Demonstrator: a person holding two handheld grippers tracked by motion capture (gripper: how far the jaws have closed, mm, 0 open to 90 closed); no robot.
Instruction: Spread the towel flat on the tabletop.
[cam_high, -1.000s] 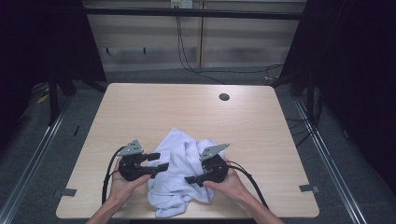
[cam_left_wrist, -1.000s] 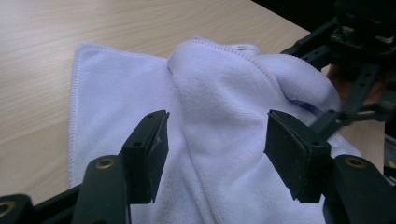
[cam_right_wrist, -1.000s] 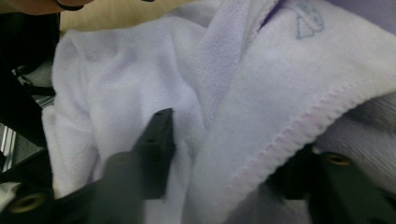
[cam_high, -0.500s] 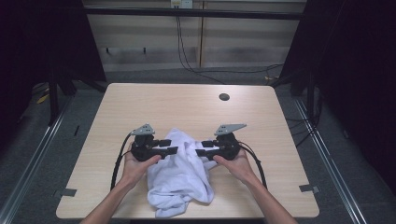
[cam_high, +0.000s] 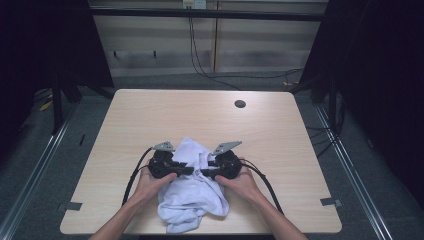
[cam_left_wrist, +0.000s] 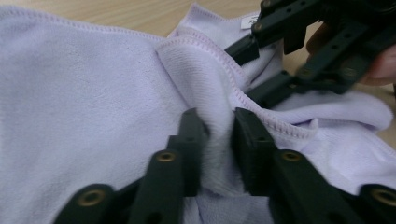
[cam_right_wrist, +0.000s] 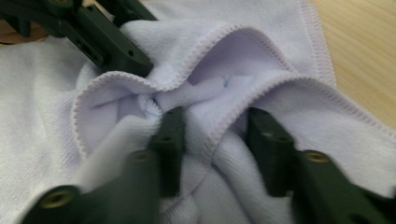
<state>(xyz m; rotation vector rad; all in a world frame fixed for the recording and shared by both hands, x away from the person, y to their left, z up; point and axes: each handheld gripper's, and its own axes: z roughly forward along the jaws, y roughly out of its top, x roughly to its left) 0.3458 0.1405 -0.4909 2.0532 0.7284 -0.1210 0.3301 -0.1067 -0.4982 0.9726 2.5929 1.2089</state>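
A crumpled white towel (cam_high: 192, 200) lies near the front edge of the wooden table (cam_high: 200, 120). My left gripper (cam_high: 191, 169) points right into its top part, and its jaws are shut on a fold of towel (cam_left_wrist: 93, 102), seen close up at the left gripper (cam_left_wrist: 219, 126). Facing it from the right, my right gripper (cam_high: 203, 174) almost meets it tip to tip. In the right gripper view the right gripper (cam_right_wrist: 212, 123) stands open, with a hemmed fold of towel (cam_right_wrist: 261, 32) bunched loosely between its jaws. Each gripper view also shows the other gripper farther off.
A dark round hole (cam_high: 240, 104) is set in the table at the far right. Cables trail from both grippers toward the front edge. Bare tabletop lies on all sides of the towel. Dark floor and rails surround the table.
Both grippers first moved away from the front edge with the towel. They have since come back toward me and closer together, so the towel is bunched between them.
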